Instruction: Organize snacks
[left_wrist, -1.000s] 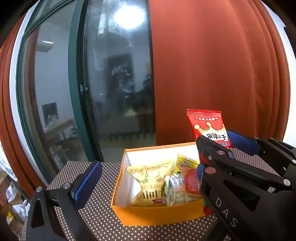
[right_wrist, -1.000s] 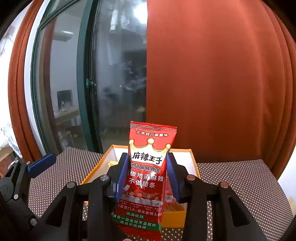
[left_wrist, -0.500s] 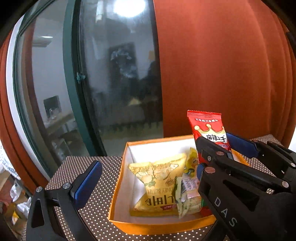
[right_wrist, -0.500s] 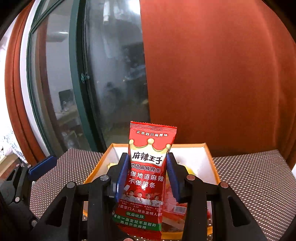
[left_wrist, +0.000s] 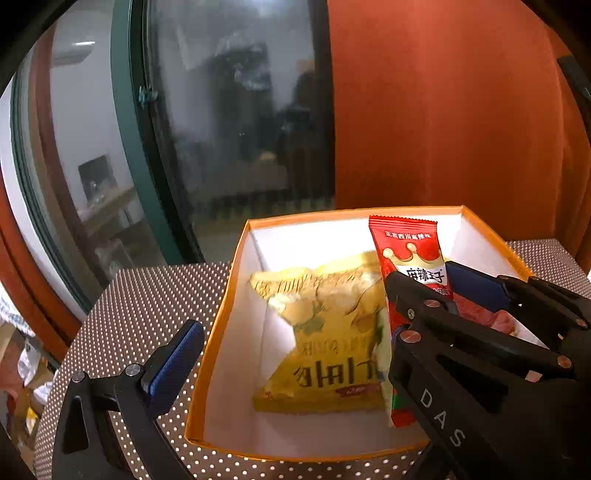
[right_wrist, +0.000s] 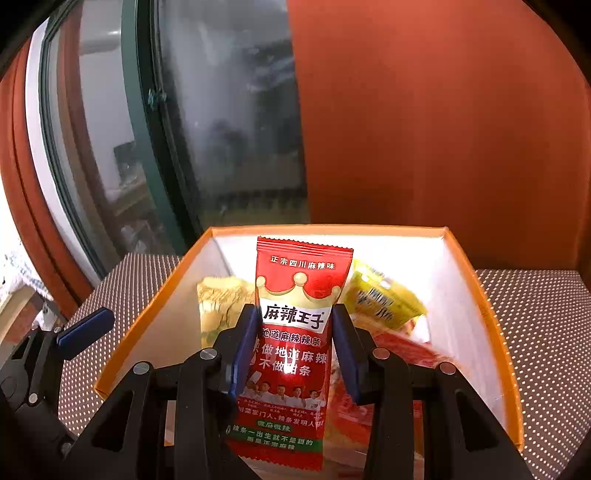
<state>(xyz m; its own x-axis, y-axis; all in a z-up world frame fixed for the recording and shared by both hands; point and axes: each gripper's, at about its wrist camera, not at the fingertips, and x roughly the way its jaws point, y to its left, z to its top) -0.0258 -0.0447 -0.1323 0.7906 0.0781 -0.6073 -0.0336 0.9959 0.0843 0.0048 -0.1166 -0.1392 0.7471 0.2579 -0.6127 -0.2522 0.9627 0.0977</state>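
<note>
Two fingers (right_wrist: 245, 343) around red packet (right_wrist: 295, 350) — inside box rim (right_wrist: 480, 295).

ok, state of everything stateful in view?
Right gripper: shut on red packet, held upright over the box.
Left gripper: open, empty.
Box: open, lidless, holding snacks.
Yellow bag: lying flat in box, sealed.

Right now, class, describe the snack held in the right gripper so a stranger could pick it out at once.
Find the orange box with white inner walls on the dotted tablecloth. Over it, the right gripper clamps a red packet upright. Unlike the yellow bags lying in the box, it is red, with a gold crown and white Chinese lettering.
</note>
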